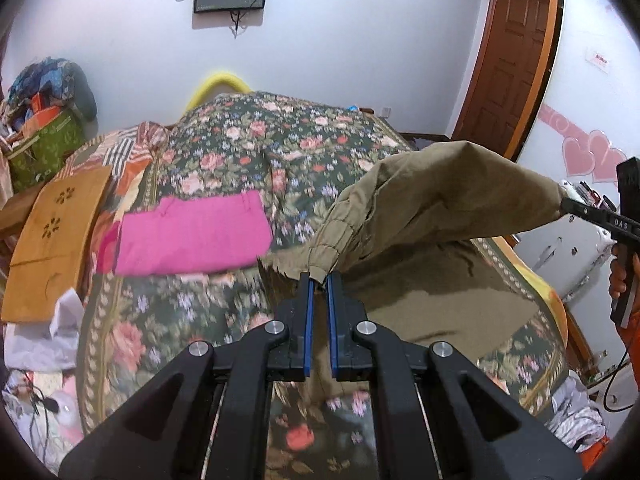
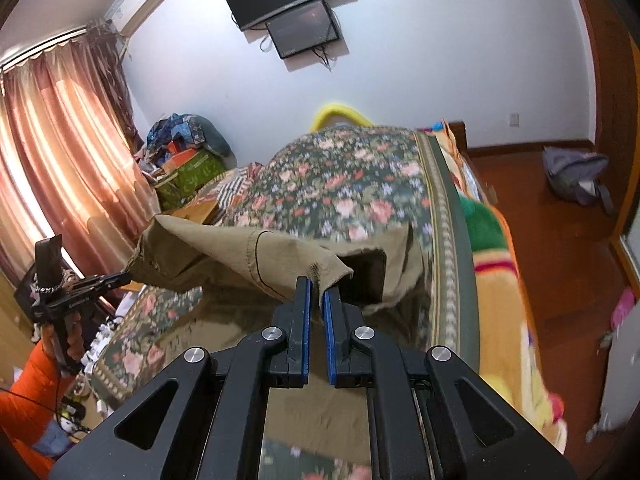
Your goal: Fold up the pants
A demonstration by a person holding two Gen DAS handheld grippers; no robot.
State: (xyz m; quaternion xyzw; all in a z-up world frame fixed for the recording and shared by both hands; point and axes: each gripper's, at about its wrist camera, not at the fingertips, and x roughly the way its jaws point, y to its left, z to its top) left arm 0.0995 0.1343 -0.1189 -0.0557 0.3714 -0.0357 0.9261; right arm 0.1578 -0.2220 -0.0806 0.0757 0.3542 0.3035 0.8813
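Left wrist view: left tongs (image 1: 319, 280) pinch one corner of the khaki pants (image 1: 424, 200), blue pads nearly together.
Right wrist view: right tongs (image 2: 316, 285) clamp the other corner.
Pants: lifted edge stretched between both tongs, the rest lying on the floral bedspread (image 1: 256, 148).
Left of pants: folded pink garment (image 1: 192, 236).

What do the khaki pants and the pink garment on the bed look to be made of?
The pants look like a matte woven cotton twill: visible stitching, crisp creases, and a gathered, ribbed edge where the left gripper clamps them; the right gripper holds the other end. The pink garment looks like a thin matte woven cloth lying flat; motion blur hides its weave.
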